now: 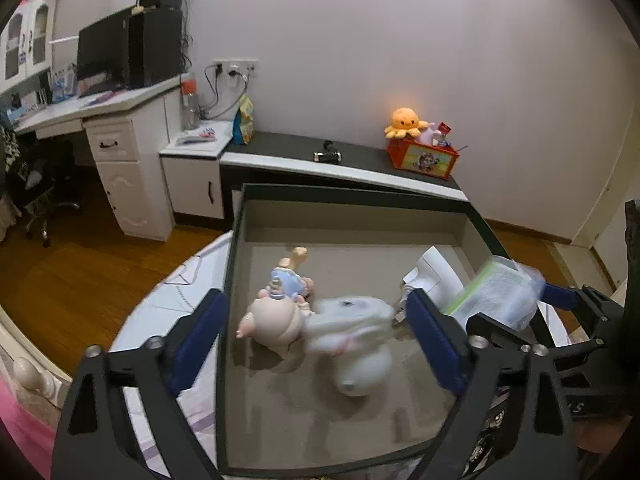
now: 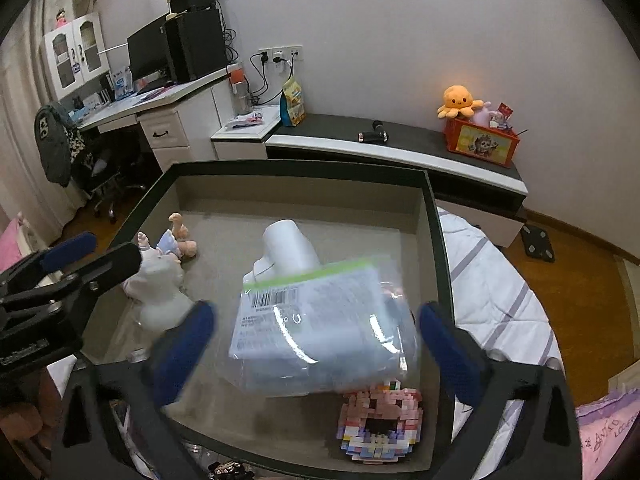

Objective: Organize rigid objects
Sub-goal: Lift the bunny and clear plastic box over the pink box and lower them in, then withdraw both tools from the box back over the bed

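A grey, dark-rimmed box (image 1: 234,256) (image 2: 436,248) lies on a bed. Inside it are a doll in a blue dress (image 1: 280,304) (image 2: 176,240), a blurred white figurine (image 1: 352,340) (image 2: 160,292), a white plastic device (image 1: 434,276) (image 2: 288,248) and a pink block-built figure (image 2: 380,420). My left gripper (image 1: 318,340) stands open over the box, its pads well clear of the figurine between them. My right gripper (image 2: 316,350) is open too. A clear bag with a barcode label (image 2: 320,320) (image 1: 500,296) sits blurred between its pads, touching neither.
A low dark-topped cabinet (image 1: 300,152) runs along the wall behind the box, carrying an orange toy box with an octopus plush (image 1: 424,156). A white desk with a monitor (image 1: 108,56) and an office chair stand left. A striped white quilt (image 2: 492,292) lies right of the box.
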`<act>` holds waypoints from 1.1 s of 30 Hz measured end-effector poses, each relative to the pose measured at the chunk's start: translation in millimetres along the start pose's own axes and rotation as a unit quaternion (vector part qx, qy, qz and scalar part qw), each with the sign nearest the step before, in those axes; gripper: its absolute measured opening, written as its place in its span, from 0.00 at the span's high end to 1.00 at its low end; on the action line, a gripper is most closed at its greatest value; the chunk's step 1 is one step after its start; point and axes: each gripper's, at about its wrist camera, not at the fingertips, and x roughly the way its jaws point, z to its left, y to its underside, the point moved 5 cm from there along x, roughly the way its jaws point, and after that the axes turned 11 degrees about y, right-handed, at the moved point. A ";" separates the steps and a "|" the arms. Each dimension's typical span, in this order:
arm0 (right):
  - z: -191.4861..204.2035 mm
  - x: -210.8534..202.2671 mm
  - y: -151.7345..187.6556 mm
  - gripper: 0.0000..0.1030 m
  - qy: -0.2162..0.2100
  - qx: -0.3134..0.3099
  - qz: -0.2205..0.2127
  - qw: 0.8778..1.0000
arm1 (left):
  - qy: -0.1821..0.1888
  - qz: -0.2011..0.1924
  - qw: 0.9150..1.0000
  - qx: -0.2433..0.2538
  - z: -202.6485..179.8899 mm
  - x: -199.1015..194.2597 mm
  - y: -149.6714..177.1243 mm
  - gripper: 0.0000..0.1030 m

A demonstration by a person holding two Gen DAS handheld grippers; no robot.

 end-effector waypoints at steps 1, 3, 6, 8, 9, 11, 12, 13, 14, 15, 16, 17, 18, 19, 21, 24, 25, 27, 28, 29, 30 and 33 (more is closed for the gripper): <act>-0.6 -0.8 0.2 0.00 0.001 0.001 0.001 1.000 | -0.002 -0.002 1.000 0.002 0.0 -2.9 0.2 0.06; -2.7 -5.0 1.4 0.00 0.003 0.007 -0.002 1.000 | -0.007 -0.009 1.000 0.005 1.0 -12.4 0.5 0.04; -7.4 -15.0 5.3 0.00 0.005 0.021 -0.011 1.000 | -0.012 -0.021 1.000 0.007 1.1 -28.3 3.1 0.01; -9.0 -23.0 7.8 0.00 0.001 0.029 -0.018 0.999 | -0.016 -0.027 0.999 0.008 2.2 -37.3 4.4 0.00; -10.8 -28.4 9.9 0.00 -0.002 0.033 -0.021 0.999 | -0.017 -0.031 0.999 0.009 0.4 -44.8 6.4 0.00; -12.4 -41.4 14.8 0.00 -0.007 0.040 -0.030 0.999 | -0.018 -0.036 0.999 0.011 -3.0 -56.5 10.8 0.00; -13.2 -50.7 18.4 0.00 -0.011 0.043 -0.037 0.998 | -0.019 -0.038 0.999 0.012 -3.8 -60.8 12.6 0.00; -13.3 -57.3 21.0 0.00 -0.013 0.046 -0.042 0.998 | -0.019 -0.041 0.999 0.013 -7.2 -67.6 15.7 0.00; -13.1 -64.5 24.4 0.00 -0.014 0.048 -0.047 0.998 | -0.018 -0.043 0.999 0.014 -9.0 -72.7 17.5 0.00; -14.4 -72.3 27.8 0.00 -0.015 0.050 -0.052 0.997 | -0.019 -0.047 0.999 0.014 -12.4 -80.9 21.1 0.00; -15.3 -80.5 32.2 0.00 -0.015 0.051 -0.057 0.997 | -0.019 -0.050 0.998 0.014 -14.4 -85.9 23.1 0.00; -15.6 -87.6 36.2 0.00 -0.015 0.053 -0.062 0.997 | -0.019 -0.053 0.998 0.014 -17.5 -92.2 26.1 0.00; -16.6 -94.8 41.0 0.00 -0.016 0.054 -0.066 0.996 | -0.018 -0.054 0.998 0.015 -19.1 -96.1 28.7 0.00; -17.0 -103.0 45.9 0.00 -0.016 0.056 -0.071 0.996 | -0.017 -0.057 0.998 0.018 -23.0 -101.4 31.9 0.00; -18.4 -120.2 55.7 0.00 -0.011 0.055 -0.083 0.995 | -0.021 -0.063 0.998 0.023 -30.0 -112.7 39.5 0.00; -18.2 -142.9 67.9 0.00 -0.013 0.057 -0.097 0.994 | -0.022 -0.069 0.997 0.026 -38.0 -127.7 51.3 0.00; -19.0 -148.3 71.5 0.00 -0.014 0.058 -0.101 0.993 | -0.022 -0.071 0.997 0.026 -39.4 -132.1 54.7 0.00; -18.2 -162.1 79.8 0.00 -0.014 0.058 -0.110 0.992 | -0.020 -0.077 0.997 0.017 -41.1 -143.0 62.4 0.00; -17.8 -167.7 83.9 0.00 -0.013 0.057 -0.114 0.992 | -0.018 -0.079 0.997 0.013 -41.6 -146.7 64.2 0.00; -16.6 -173.5 87.9 0.00 -0.012 0.057 -0.117 0.991 | -0.016 -0.082 0.996 0.009 -42.6 -151.1 67.3 0.00; -15.8 -180.7 92.1 0.00 -0.013 0.057 -0.121 0.991 | -0.016 -0.085 0.996 0.007 -45.0 -158.0 72.1 0.00; -15.8 -199.2 102.2 0.00 -0.020 0.061 -0.134 0.989 | -0.021 -0.091 0.996 0.010 -51.4 -172.7 81.9 0.00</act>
